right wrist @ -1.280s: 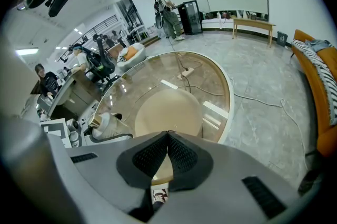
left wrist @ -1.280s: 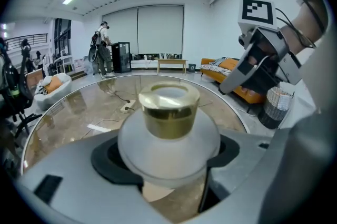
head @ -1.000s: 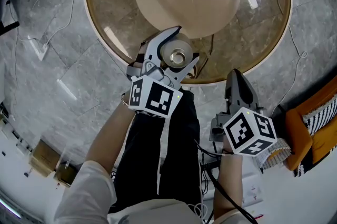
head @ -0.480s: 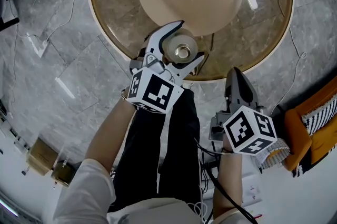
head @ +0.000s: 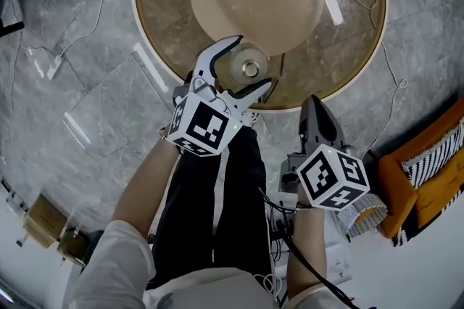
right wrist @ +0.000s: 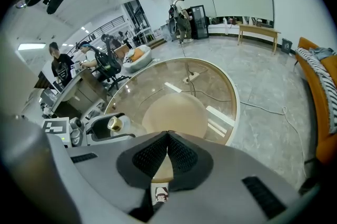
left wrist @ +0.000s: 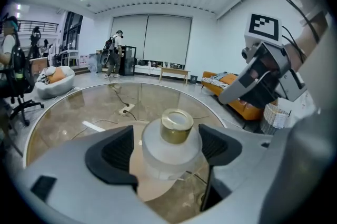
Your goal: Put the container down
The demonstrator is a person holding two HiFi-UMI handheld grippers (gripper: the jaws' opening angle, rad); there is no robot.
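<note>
Left gripper: jaws wide, just been opening, pads clear of the container, which stands upright between them on the glass table. Right gripper: jaws together, empty. Container judged light, rigid, smooth and probably fragile; grip its frosted body below the gold cap.

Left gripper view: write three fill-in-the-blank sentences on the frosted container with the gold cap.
The frosted round container with the gold cap stands on the round ____ table.
The left gripper's jaws are ____, the container untouched between them.
The right gripper's jaws are ____.
Missing: glass; open; shut.
The left jaws have just been opening.
</note>
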